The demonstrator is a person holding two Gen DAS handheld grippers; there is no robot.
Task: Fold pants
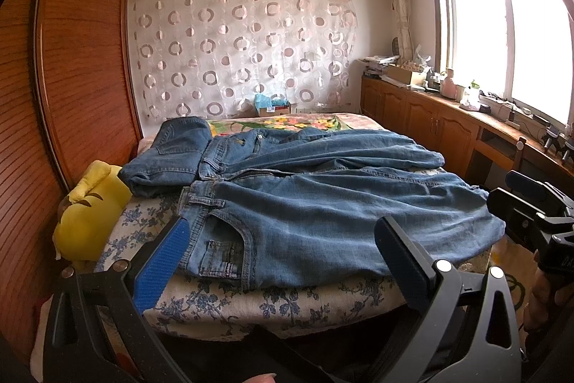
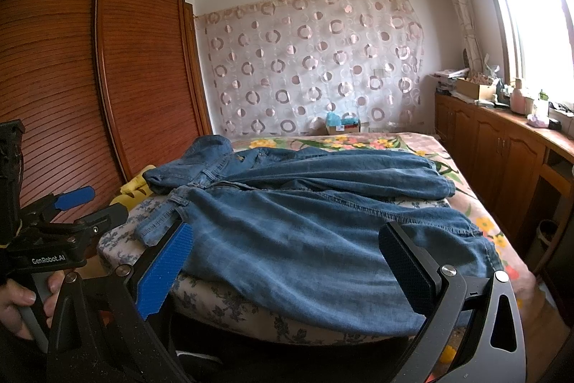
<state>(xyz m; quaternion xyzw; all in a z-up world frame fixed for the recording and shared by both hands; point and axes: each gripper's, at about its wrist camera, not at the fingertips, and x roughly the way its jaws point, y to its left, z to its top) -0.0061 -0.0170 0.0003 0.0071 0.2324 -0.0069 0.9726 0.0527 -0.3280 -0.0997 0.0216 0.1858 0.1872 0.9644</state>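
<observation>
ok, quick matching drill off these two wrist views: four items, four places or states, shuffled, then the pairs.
Items:
1. spread jeans
2. folded jeans
3. yellow plush
4. left gripper

Places or states:
A. wedged between bed and wardrobe
B. open, holding nothing
C. laid flat across the near bed edge, unfolded
D. stacked beside the spread pair's waistband, toward the wardrobe

Pairs: 1-C, 2-D, 3-A, 4-B

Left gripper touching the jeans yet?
Cannot tell. In the left wrist view the left gripper, jaws wide open, overlaps the jeans, but no view plainly shows contact or a gap.
</observation>
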